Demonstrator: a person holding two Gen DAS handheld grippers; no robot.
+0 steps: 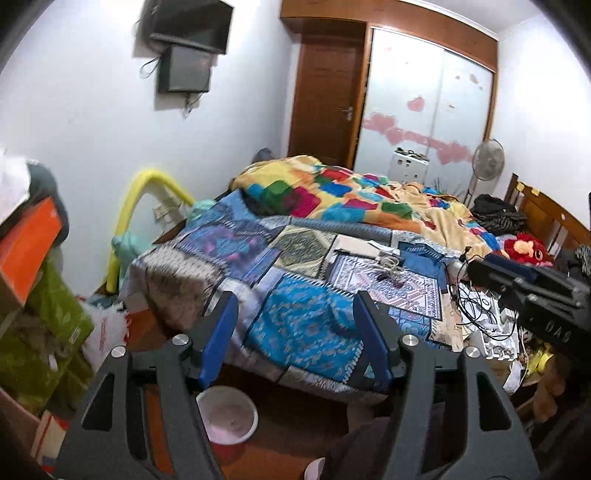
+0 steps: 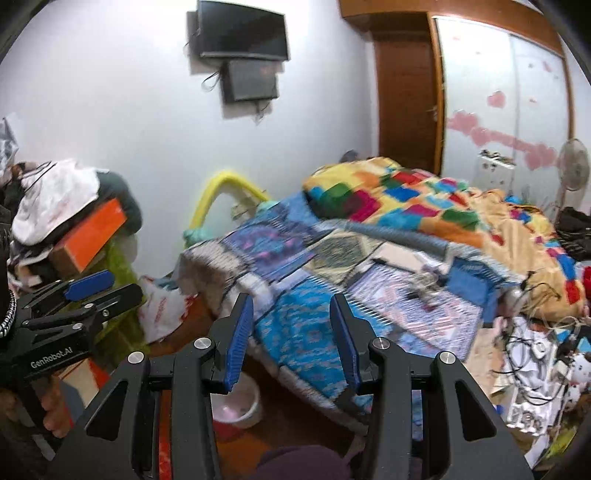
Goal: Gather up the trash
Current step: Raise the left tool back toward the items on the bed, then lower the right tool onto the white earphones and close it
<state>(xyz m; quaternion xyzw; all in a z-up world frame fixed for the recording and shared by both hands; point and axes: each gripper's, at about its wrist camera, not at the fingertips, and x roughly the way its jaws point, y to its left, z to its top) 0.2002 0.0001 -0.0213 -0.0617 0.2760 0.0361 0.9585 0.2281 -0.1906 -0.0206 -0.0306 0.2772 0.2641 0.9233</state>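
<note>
Take the bed (image 1: 258,266) as your landmark and read the room from its left. Left of it a pile of boxes and clothes climbs the wall, topped by an orange box (image 1: 29,240), with a white plastic bag (image 1: 107,328) on the floor just beside the bed's corner. Your left gripper (image 1: 295,332) hangs over that near corner, jaws wide, nothing between them. Below it, on the floor at the bed's foot, stands a bucket (image 1: 231,410), which I judge to be where the trash should go; what lies inside is too blurred to tell. Your right gripper (image 2: 291,332) is wide and empty too, aimed at the same corner. So the collecting looks barely begun: neither gripper holds anything. On the bed's right part lie small scraps and cords (image 1: 388,264), and right of the bed a litter of papers and cables (image 2: 532,354) waits. Above the bed, a TV (image 2: 242,31) hangs on the white wall.
</note>
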